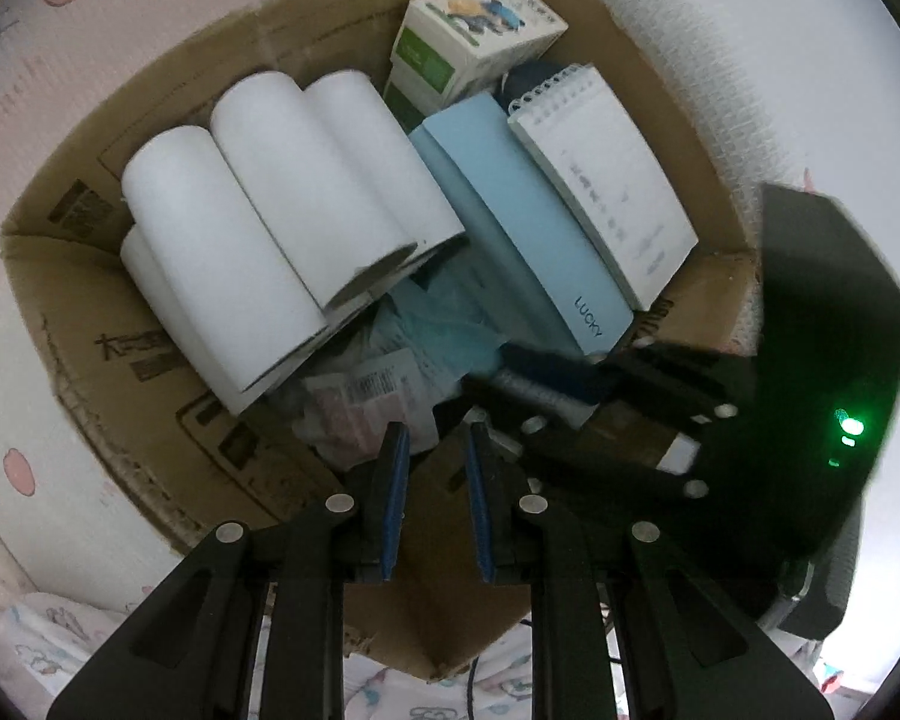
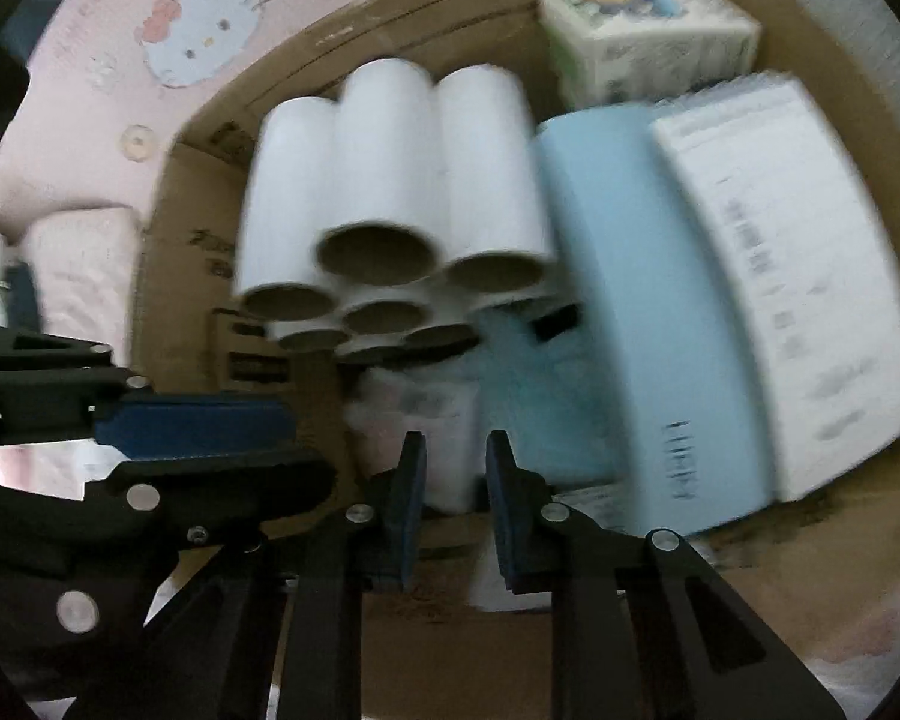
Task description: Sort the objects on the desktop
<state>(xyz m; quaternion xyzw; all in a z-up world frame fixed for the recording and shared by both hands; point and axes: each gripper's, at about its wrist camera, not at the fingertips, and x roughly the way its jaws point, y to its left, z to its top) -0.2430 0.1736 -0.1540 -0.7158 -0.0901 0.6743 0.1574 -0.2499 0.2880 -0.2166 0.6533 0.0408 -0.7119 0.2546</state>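
1. Cardboard box (image 1: 60, 276) is packed with white rolls (image 1: 258, 204), a blue case (image 1: 528, 228), and a notepad (image 1: 606, 180).
2. Left gripper (image 1: 435, 450) is held slightly apart over the box, nothing gripped.
3. Right gripper (image 2: 453, 468) is closed, nothing seen clamped.

"LUCKY" on light-blue case (image 1: 528, 240); carton print unreadable.

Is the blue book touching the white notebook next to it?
Touching. In the left wrist view the notebook leans right against the blue book, with no gap showing along their shared edge.
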